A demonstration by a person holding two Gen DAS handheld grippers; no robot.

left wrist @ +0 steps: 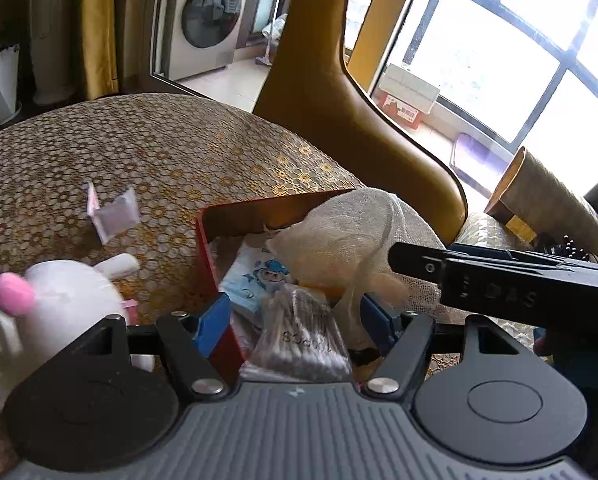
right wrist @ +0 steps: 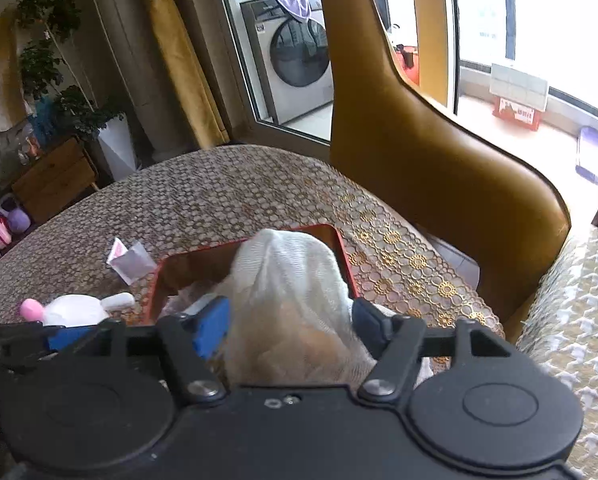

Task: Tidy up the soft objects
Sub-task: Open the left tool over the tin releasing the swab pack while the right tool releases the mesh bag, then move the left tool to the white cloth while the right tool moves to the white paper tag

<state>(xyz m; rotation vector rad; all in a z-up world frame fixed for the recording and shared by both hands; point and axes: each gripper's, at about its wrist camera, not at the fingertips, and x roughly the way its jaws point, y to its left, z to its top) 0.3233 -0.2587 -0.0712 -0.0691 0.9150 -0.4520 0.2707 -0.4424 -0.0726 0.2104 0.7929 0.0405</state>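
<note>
The right gripper (right wrist: 289,320) is pinching a loose-weave gauze bundle (right wrist: 287,280) over the red box (right wrist: 347,256); the left gripper (left wrist: 295,316) is gaping, straddling a crinkly cotton-swab bag (left wrist: 299,344).

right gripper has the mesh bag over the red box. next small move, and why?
Probably lower it a little further, then open. The right gripper is shut on the white mesh bag, which hangs over the red box and drapes past its far rim. The left gripper is open above the cotton swab packet, holding nothing.
</note>
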